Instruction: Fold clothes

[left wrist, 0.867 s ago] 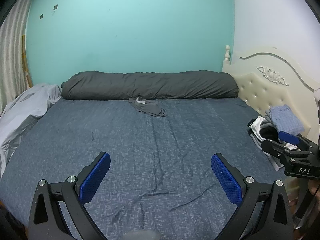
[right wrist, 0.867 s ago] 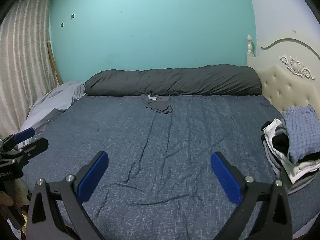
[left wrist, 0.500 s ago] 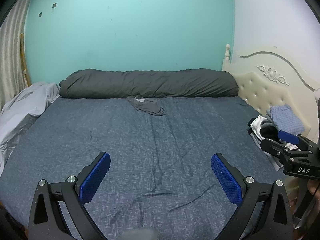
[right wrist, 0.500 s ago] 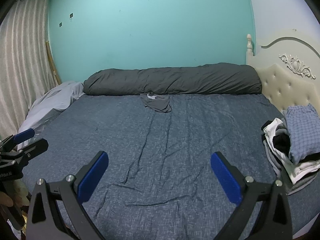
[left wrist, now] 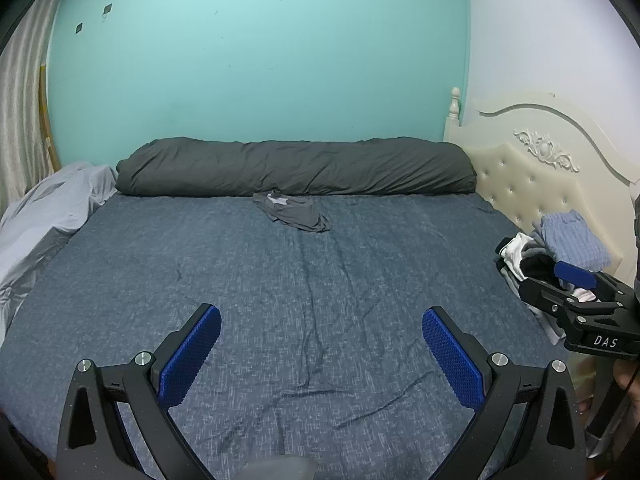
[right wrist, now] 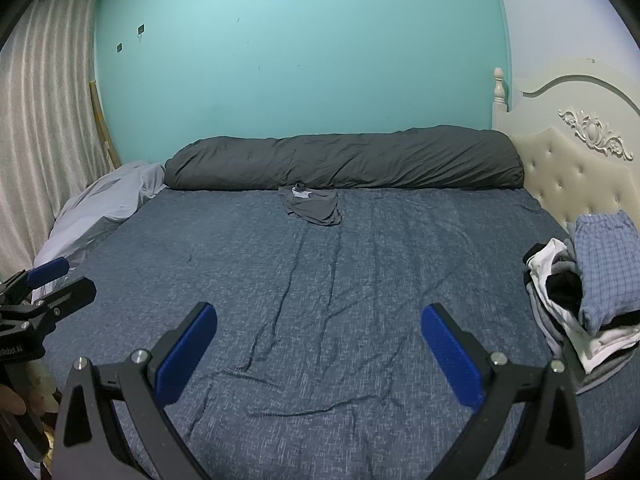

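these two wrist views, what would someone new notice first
The big blue bed fills both views, with a long dark grey roll of duvet along the teal wall at its far edge. A small crumpled grey garment lies alone just in front of the duvet, and a heap of clothes sits by the cream headboard on the right. Both tongs are open and hold nothing.

From my station I saw a turquoise wall (left wrist: 260,60) behind the bed (left wrist: 240,280), with two small dark hooks (left wrist: 107,9) high on its left. A white wall (left wrist: 540,40) met it on the right, above a cream tufted headboard (left wrist: 532,184) with carved trim. Pale striped curtains (right wrist: 44,120) hung at left. A rolled dark grey duvet (right wrist: 344,160) lay along the bed's far edge on the blue-grey sheet (right wrist: 360,280).
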A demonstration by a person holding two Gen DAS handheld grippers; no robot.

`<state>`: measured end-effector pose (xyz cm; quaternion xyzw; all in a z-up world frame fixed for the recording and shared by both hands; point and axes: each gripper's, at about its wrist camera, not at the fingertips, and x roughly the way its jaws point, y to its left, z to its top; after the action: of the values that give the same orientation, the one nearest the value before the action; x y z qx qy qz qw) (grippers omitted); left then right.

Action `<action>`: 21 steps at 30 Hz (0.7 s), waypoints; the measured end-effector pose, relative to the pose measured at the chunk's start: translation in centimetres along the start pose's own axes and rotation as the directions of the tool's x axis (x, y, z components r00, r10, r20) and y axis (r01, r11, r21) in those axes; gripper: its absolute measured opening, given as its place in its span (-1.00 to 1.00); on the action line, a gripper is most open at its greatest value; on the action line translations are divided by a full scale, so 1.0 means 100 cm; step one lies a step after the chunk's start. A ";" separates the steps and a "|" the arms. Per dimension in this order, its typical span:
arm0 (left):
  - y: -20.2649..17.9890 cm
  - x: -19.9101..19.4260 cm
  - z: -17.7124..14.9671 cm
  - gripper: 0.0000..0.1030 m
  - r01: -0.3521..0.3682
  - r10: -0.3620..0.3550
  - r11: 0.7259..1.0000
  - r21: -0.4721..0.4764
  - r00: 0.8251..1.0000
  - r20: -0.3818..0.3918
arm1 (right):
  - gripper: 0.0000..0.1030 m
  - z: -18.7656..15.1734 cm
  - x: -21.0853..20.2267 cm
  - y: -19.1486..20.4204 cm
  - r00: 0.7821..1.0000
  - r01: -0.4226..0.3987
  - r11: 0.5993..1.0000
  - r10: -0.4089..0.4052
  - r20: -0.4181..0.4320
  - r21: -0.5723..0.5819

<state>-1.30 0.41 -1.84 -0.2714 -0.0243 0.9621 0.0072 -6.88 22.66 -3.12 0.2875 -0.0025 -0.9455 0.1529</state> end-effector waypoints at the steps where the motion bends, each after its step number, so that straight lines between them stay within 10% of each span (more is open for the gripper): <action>1: 0.001 0.000 0.003 0.99 -0.001 0.001 1.000 -0.001 1.000 -0.003 | 0.99 0.001 0.001 0.000 1.000 0.000 1.000 0.000 -0.002 -0.001; 21: 0.015 0.033 0.015 0.99 0.001 -0.002 1.000 -0.020 0.999 -0.034 | 0.99 0.008 0.035 -0.002 0.999 0.004 1.000 -0.004 -0.046 -0.002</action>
<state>-4.89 -1.05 -2.33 -0.2879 -0.0337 0.9570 0.0055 -10.12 21.75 -4.41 0.3089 0.0027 -0.9390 0.1513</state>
